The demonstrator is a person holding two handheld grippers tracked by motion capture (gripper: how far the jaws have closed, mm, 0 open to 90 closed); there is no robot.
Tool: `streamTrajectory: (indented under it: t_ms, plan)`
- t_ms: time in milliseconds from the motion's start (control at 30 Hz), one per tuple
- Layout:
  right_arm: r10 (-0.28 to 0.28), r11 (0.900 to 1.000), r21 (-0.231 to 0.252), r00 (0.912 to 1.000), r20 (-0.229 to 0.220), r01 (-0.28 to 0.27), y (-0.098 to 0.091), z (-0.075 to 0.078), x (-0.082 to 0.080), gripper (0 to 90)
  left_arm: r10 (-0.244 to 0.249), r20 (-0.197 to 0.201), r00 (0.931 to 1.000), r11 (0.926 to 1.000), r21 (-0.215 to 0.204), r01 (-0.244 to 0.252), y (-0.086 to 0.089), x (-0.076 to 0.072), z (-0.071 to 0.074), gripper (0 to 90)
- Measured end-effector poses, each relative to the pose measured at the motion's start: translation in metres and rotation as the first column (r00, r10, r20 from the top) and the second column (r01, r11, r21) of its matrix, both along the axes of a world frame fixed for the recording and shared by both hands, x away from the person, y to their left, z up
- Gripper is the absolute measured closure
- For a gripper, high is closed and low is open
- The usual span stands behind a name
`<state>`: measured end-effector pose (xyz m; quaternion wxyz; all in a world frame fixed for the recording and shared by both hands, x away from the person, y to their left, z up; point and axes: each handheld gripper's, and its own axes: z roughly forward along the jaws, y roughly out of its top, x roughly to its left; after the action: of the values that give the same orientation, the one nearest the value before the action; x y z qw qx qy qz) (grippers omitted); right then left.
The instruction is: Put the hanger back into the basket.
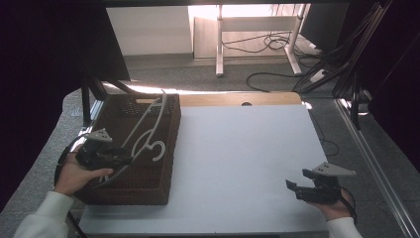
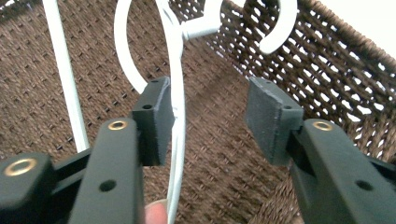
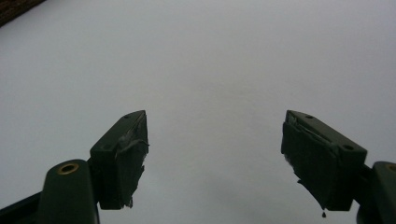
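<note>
There is one white-topped table (image 1: 237, 158), and at its left edge stands one brown woven basket (image 1: 130, 196). In the basket lie thin white hangers (image 1: 148, 130). They overlap, so their number cannot be told for certain: one hook (image 1: 157, 148) is plain in the high view, and the crossing wires suggest two hangers rather than one. There are two grippers, the left gripper (image 1: 124, 159) over the basket and the right gripper (image 1: 292, 187) near the table's front right corner, each with two black jaws and each held by one hand, so two hands in all.
</note>
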<state>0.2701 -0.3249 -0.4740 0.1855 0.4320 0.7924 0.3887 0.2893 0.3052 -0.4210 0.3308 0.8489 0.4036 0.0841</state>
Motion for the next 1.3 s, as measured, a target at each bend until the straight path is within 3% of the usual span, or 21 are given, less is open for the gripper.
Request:
streamTrajectory:
  t_ms: [267,500,700,900,1300]
  plan:
    - [0.001,1.0,-0.001,1.0,0.0,-0.001,0.001,0.0,0.0,23.2,0.002,0.042,0.9991,0.9976,-0.07,0.001,-0.021,-0.011,0.008,37.9]
    - [0.003,1.0,-0.001,1.0,0.003,-0.003,0.002,0.001,-0.001,23.1,0.002,0.09,0.996,0.9902,-0.139,0.011,-0.047,-0.026,0.01,35.2]
    - [0.004,1.0,0.0,1.0,0.008,-0.004,0.002,0.002,-0.001,23.1,0.022,0.12,0.9925,0.9859,-0.167,-0.001,-0.064,-0.036,0.006,34.7]
    - [0.006,1.0,0.0,0.9999,0.01,-0.006,0.002,0.003,-0.001,23.0,0.039,0.13,0.9907,0.9847,-0.173,-0.016,-0.075,-0.049,0.0,33.9]
    - [0.014,0.9999,0.002,0.9998,0.015,-0.014,0.004,0.004,-0.003,22.9,0.035,0.145,0.9888,0.9911,-0.132,-0.015,-0.09,-0.068,-0.008,33.2]
